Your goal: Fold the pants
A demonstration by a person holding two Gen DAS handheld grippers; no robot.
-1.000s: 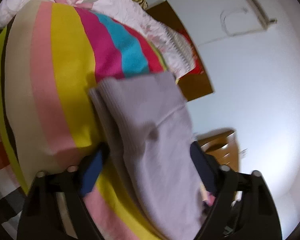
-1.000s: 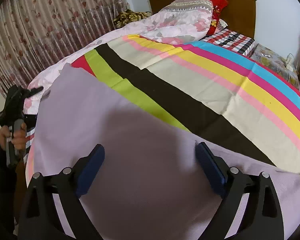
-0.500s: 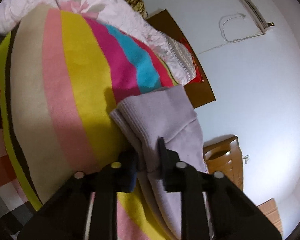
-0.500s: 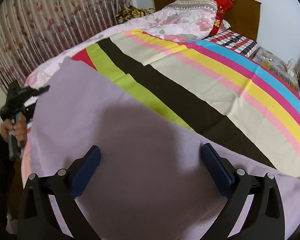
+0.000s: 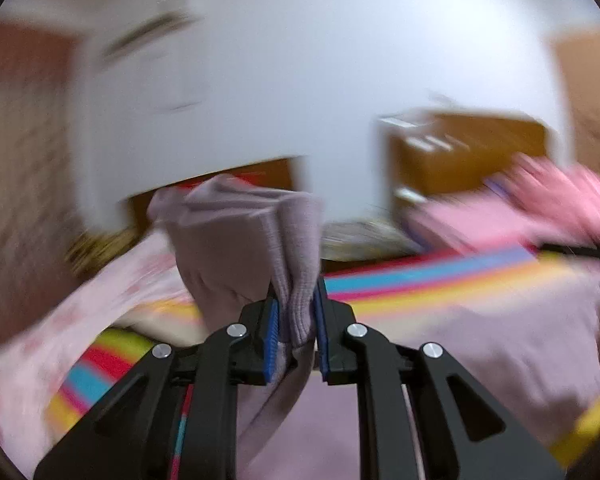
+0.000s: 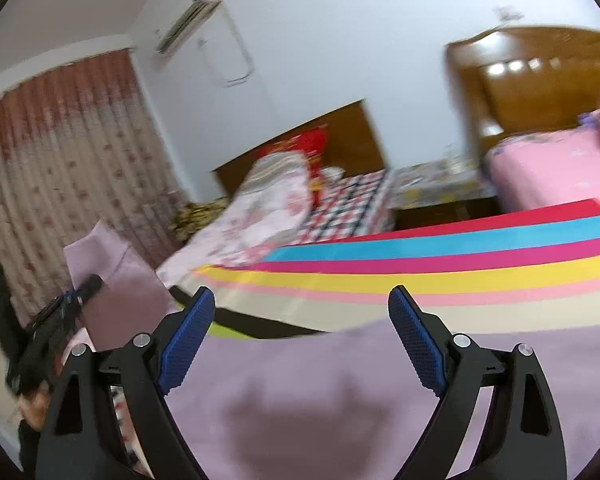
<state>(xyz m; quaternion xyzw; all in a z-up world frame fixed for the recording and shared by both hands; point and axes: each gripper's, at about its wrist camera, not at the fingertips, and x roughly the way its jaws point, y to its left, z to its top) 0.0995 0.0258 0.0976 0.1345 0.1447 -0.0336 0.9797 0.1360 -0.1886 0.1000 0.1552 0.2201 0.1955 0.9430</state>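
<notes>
**Left gripper lifts a pinch of the pants; right gripper narrowing above them**

The left gripper [image 5: 296,322] has its blue-padded fingers [image 5: 271,336] clamped on a bunched, ribbed edge of the lilac pants [image 5: 240,248]. That edge stands up above the pads in a loose fold, raised off the bed [image 5: 440,280], while the rest of the cloth trails down and spreads flat over the striped sheet [image 6: 460,268]. This view is badly blurred.

From the right wrist, the right gripper [image 6: 300,320] has its fingers [image 6: 188,328] spread wide and closing, with nothing pressed between the pads. The pants lie below and just in front of it, covering the near part of the sheet. At the left edge the left gripper shows, held in a hand [image 6: 32,400], with a corner of the pants rising above it.

A floral quilt [image 6: 268,216] and a red pillow [image 6: 300,148] lie at the headboard [image 6: 340,132]. A curtain [image 6: 60,160] hangs on the left.
</notes>
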